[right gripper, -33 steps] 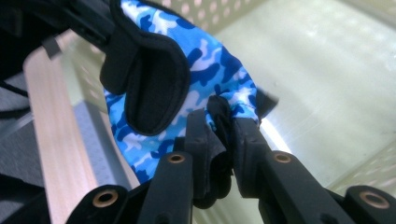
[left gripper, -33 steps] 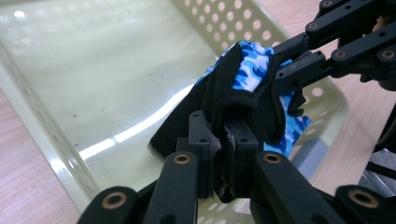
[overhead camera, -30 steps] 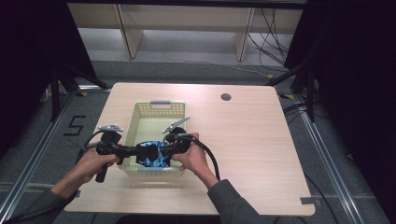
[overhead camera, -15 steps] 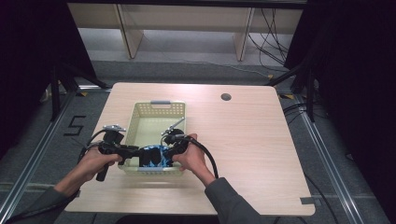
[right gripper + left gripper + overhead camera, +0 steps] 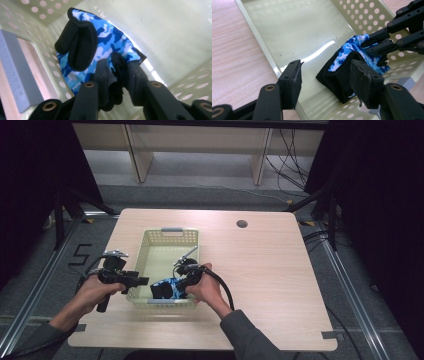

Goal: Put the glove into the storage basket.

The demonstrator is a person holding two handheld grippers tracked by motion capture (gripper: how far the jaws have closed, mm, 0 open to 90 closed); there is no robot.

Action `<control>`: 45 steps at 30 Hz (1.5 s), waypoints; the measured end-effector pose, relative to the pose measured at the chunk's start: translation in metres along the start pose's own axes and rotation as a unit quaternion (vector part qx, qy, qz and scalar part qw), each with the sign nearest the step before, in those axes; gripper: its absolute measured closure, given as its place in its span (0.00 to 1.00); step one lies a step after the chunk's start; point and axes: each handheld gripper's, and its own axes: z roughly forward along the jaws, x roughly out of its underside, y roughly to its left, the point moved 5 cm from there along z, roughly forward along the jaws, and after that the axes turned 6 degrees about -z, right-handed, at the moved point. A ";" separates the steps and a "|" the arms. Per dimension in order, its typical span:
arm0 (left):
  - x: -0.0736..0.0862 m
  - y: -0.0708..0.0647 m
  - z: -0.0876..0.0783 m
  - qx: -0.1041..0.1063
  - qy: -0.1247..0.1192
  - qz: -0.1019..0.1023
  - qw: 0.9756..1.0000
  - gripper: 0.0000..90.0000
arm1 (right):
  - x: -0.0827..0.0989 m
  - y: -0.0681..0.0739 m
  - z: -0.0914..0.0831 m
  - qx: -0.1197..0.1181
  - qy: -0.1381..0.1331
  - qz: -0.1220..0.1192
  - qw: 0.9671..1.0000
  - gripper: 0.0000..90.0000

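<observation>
A blue camouflage glove [image 5: 165, 289] with a black cuff lies in the front end of a pale green perforated basket [image 5: 141, 250]. My right gripper [image 5: 176, 284] reaches down into the basket from the right. In the right gripper view its jaws [image 5: 117, 62] pinch a fold of the glove's [image 5: 107, 35] black fabric, and they have just been opening a little. My left gripper [image 5: 142, 281] is at the basket's left rim. Its jaws [image 5: 325, 66] have just been opening and stand wide apart, one over the rim, the other in front of the glove's cuff [image 5: 337, 75], pressing on nothing.
The basket has grey handle blocks at its far end [image 5: 171, 229] and near end [image 5: 17, 75]. A round cable hole [image 5: 242, 224] sits at the table's back right. Pale shelf legs [image 5: 135, 155] stand beyond the table, and metal rails run along the floor on both sides.
The left jaws were closed at the glove inside the basket and have spread wide, letting it go. The right gripper keeps the glove. Neither hand has shifted much.
</observation>
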 end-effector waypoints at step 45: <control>0.013 -0.068 -0.007 0.074 -0.051 0.022 0.996 0.30 | 0.022 -0.002 -0.077 0.019 -0.159 0.026 0.987 0.41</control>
